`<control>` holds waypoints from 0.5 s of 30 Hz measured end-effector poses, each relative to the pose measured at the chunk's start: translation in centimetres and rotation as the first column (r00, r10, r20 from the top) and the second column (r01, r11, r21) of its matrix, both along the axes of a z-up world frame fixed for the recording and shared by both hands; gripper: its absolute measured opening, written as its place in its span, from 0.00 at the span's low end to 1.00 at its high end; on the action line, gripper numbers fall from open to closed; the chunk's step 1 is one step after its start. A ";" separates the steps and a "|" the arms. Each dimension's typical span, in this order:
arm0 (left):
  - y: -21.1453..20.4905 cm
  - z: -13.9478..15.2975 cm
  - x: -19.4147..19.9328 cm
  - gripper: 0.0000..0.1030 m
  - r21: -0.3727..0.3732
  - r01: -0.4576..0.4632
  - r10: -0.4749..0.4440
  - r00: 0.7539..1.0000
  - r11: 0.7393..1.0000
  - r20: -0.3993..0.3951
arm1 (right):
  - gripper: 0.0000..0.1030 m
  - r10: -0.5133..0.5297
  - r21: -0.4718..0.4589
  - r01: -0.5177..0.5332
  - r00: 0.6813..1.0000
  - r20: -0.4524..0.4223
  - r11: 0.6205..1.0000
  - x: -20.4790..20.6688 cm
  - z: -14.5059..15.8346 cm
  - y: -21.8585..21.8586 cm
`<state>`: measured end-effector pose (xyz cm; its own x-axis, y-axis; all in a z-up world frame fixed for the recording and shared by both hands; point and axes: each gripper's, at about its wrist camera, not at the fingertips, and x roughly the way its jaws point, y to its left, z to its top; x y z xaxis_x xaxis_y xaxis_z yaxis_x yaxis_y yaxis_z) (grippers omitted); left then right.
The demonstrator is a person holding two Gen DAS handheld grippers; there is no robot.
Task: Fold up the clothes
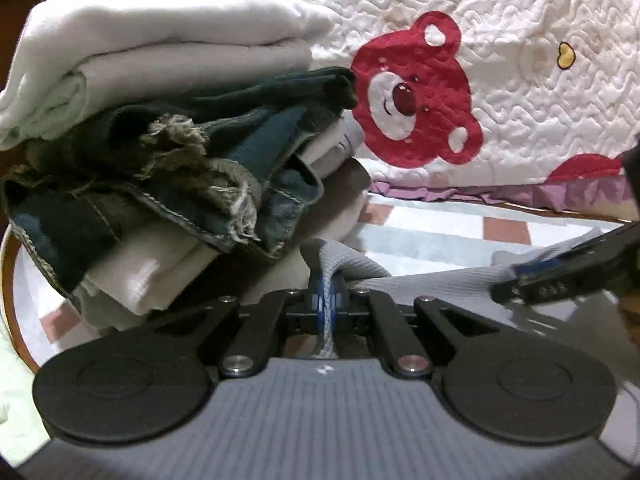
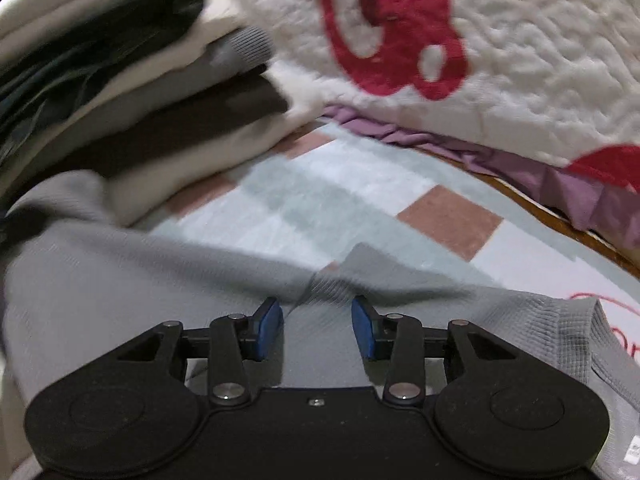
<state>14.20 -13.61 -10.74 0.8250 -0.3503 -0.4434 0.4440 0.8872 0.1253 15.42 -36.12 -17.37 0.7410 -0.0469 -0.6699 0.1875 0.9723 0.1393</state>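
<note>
Pinching grey top (image 1: 420,276) in left gripper (image 1: 328,300), jaws clamped on a fold.
Right gripper (image 2: 318,328) half open over the top, pads clear; top lies on checked mat (image 2: 320,196) beside stack (image 1: 160,140).

You get almost nothing legible here: the left gripper's grey body (image 1: 324,408) carries only a small pale emblem near its front edge, a mark rather than letters. In the right wrist view, red stitched script (image 2: 624,320) runs along the grey garment (image 2: 120,280) at the right border, cut off by the frame. It may begin with a rounded letter, but you cannot read it.
</note>
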 end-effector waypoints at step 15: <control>-4.4 4.6 -7.1 0.03 -0.172 0.343 -0.347 0.938 0.923 0.008 | 0.48 -0.403 0.572 0.301 0.913 0.056 0.762 -16.2 3.1 -7.2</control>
